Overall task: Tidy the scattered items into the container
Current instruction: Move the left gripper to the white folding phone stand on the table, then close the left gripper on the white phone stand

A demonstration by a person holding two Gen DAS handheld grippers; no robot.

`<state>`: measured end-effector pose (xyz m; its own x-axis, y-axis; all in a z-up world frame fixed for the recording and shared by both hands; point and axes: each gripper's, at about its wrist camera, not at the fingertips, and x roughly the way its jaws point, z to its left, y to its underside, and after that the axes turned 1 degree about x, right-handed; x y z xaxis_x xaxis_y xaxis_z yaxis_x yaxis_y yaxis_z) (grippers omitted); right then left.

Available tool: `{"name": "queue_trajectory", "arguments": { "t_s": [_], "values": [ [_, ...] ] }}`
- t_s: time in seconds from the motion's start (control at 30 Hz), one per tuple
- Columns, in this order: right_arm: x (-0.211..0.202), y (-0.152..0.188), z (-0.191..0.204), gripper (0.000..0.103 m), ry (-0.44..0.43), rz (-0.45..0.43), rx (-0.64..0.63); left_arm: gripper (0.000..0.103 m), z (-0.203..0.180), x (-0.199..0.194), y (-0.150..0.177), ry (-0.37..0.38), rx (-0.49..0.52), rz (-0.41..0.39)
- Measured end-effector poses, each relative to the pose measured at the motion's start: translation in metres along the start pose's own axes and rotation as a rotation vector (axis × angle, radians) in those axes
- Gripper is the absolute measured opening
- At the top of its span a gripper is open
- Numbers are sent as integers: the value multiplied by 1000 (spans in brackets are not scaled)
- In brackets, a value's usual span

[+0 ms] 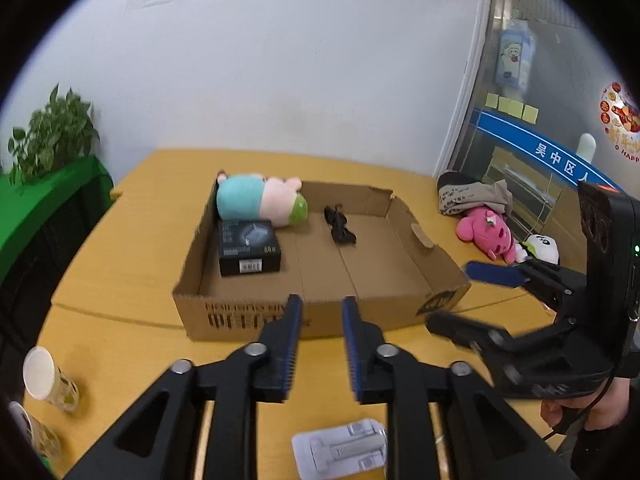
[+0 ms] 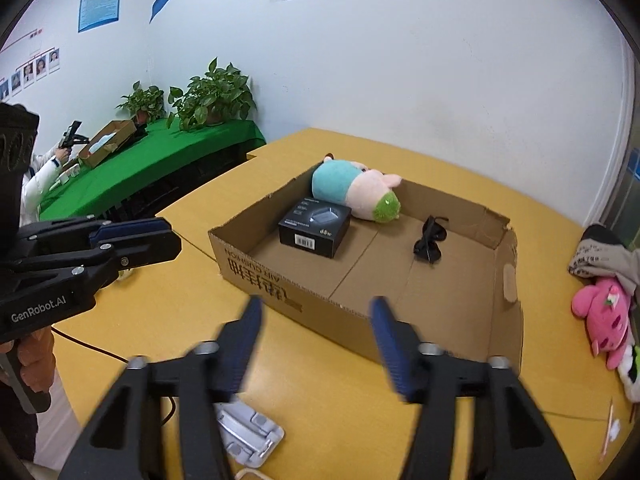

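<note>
So far the cardboard box (image 2: 420,300) sits mid-bench, long axis running toward the far right corner in the right wrist view, open top up. Already inside: plush pig (image 2: 356,192) lying on its side against the back wall, snout toward the box's right; black carton (image 2: 316,230) flat just in front of it, touching or nearly so, barcode end facing the near wall; dark sunglasses (image 2: 430,240) folded on the floor of the box, more to the right, well apart from the carton. They look dropped in, not arranged.

Still out: grey plastic part (image 1: 340,448) flat on the bench (image 1: 140,280) near the front edge, just below both tools, long axis roughly along that edge. Pink plush (image 1: 488,236) w/ a white plush and a bundle of cloth lies by the bench's right edge, beyond the box.

Left tool (image 1: 320,340): released, pads partly apart, nothing between. Right tool (image 2: 316,344): released, spread wider, empty too. Both point down at the box's near wall, so prob. between pickups; grey part is closest, likely next.
</note>
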<state>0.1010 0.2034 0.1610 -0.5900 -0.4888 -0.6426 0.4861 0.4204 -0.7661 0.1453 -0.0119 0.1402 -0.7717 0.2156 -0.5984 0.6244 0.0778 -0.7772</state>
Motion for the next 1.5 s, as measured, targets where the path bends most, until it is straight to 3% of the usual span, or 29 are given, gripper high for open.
{"name": "queue_trajectory", "arguments": {
  "t_s": [0.03,0.07,0.17,0.43,0.7,0.77,0.8,0.83,1.0,1.17,1.23,1.33,1.5],
  "values": [
    [-2,6,-1,102,-2,0,4,77,2,1,5,2,-10,13],
    [-4,12,-2,103,1,0,3,81,5,0,11,4,-20,13],
    [1,35,-5,103,-16,53,9,81,9,3,28,18,-18,46],
    [42,123,-3,102,-91,282,83,81,11,32,82,77,-16,225],
    [79,148,23,102,-170,354,75,79,15,75,124,109,-32,377],
    [87,149,29,101,-172,362,67,78,18,84,131,108,-40,401],
    [91,150,30,99,-175,367,69,73,19,89,136,106,-45,418],
    [95,150,32,96,-177,376,69,62,21,94,140,109,-52,437],
    [102,149,42,91,-147,372,18,58,22,98,145,136,-60,421],
    [104,148,47,83,-141,353,-8,42,15,96,147,94,-20,412],
    [103,147,53,72,-136,345,-33,41,12,96,147,91,-16,408],
    [104,147,55,72,-134,345,-43,39,16,96,147,98,-39,407],
    [104,145,40,72,-206,340,68,38,17,97,146,100,-55,410]
  ]
}}
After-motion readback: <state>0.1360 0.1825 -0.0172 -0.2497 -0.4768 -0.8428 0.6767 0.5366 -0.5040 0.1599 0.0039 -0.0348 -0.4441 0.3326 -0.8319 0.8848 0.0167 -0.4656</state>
